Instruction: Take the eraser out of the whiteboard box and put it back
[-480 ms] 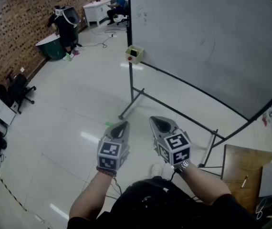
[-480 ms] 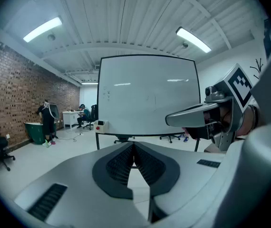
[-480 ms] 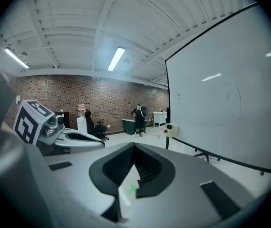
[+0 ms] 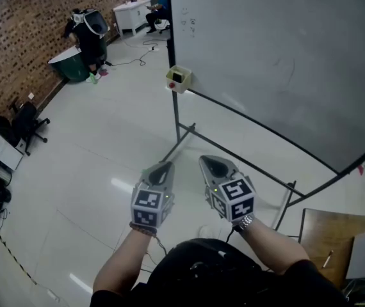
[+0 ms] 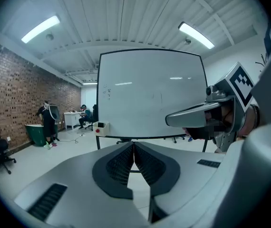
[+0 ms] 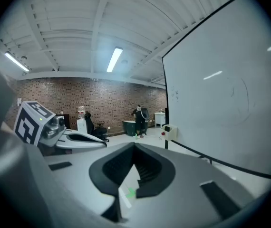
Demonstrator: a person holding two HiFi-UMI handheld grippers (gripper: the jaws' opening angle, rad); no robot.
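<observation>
Whiteboard box apart from closed, empty fingers

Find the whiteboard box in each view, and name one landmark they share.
Head view: whiteboard box upper centre, at the whiteboard's lower left corner.
Left gripper view: left of centre, at that same corner.
Right gripper view: just right of centre, at the board's near edge.
Shared landmark: the whiteboard.

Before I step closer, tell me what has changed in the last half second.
Only the head view shifted slightly. The whiteboard, its box and the wooden table sit a little lower in the picture, as though the person edged toward the board. Nothing was taken hold of or let go. The left gripper and right gripper stay side by side, shut and empty.
</observation>
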